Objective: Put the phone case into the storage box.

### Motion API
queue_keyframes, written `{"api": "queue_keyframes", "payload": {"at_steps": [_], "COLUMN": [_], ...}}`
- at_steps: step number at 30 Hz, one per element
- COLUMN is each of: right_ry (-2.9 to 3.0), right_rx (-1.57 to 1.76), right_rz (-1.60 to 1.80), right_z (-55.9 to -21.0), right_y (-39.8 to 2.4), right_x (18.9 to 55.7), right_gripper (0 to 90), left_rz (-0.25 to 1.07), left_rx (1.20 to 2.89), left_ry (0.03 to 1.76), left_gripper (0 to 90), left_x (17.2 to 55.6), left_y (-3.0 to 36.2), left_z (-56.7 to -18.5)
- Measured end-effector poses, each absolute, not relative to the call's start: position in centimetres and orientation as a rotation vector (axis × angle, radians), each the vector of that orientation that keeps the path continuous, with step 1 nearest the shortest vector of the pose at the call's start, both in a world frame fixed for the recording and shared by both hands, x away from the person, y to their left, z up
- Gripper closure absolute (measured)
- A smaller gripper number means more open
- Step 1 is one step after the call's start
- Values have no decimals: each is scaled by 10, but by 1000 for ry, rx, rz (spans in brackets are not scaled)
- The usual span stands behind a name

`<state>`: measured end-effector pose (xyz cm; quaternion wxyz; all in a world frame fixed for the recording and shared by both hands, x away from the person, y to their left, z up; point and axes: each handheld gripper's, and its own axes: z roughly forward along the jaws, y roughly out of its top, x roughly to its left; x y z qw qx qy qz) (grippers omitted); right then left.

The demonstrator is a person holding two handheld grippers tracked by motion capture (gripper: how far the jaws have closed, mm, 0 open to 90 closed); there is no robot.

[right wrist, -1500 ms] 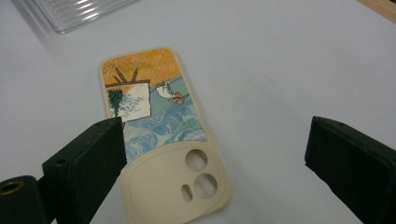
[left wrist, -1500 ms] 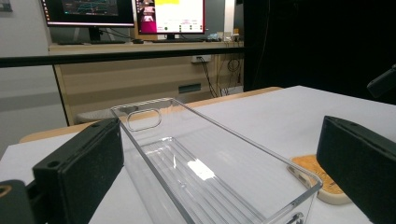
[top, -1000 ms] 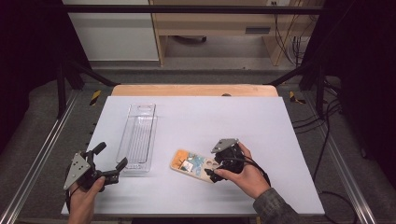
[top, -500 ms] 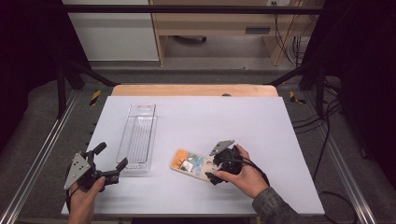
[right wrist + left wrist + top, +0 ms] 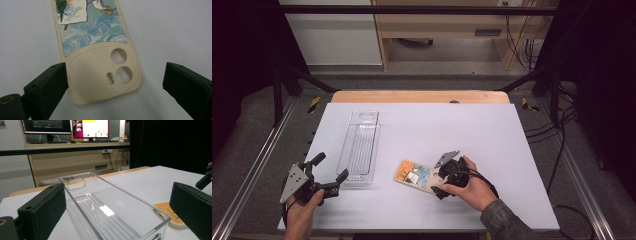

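At the near edge of the white table (image 5: pixel 492 130), the right gripper (image 5: pixel 441 181) hangs over the camera end of the cream phone case (image 5: pixel 100 70), jaws spread wide to either side of it, gripping nothing. The left gripper (image 5: pixel 329 172), jaws equally wide and empty, faces the near end of the clear plastic tray (image 5: pixel 105 212) beyond.

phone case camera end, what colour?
Plain cream phone case, blue wave print above it; right gripper view.
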<state>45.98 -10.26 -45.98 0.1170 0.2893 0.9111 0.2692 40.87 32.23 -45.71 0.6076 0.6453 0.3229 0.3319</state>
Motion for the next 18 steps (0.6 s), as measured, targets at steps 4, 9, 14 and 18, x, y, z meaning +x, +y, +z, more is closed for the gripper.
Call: {"api": "queue_keyframes", "payload": {"at_steps": [4, 9, 14, 18], "right_ry": [2676, 2689, 2711, 2723], "right_rx": [851, 847, 838, 831], "right_rz": [785, 782, 797, 798], "right_z": [-461, -464, -465, -467], "right_y": [-102, -102, -99, -97], "right_x": [461, 462, 462, 463], "right_gripper": [61, 62, 61, 62], "left_rz": [767, 767, 766, 766], "left_rx": [1492, 1492, 1493, 1493], "left_ry": [746, 745, 745, 745], "left_gripper": [4, 3, 4, 4], "left_x": [409, 409, 409, 409], "left_y": [322, 322, 321, 322], "left_z": [-457, -457, -457, -457]}}
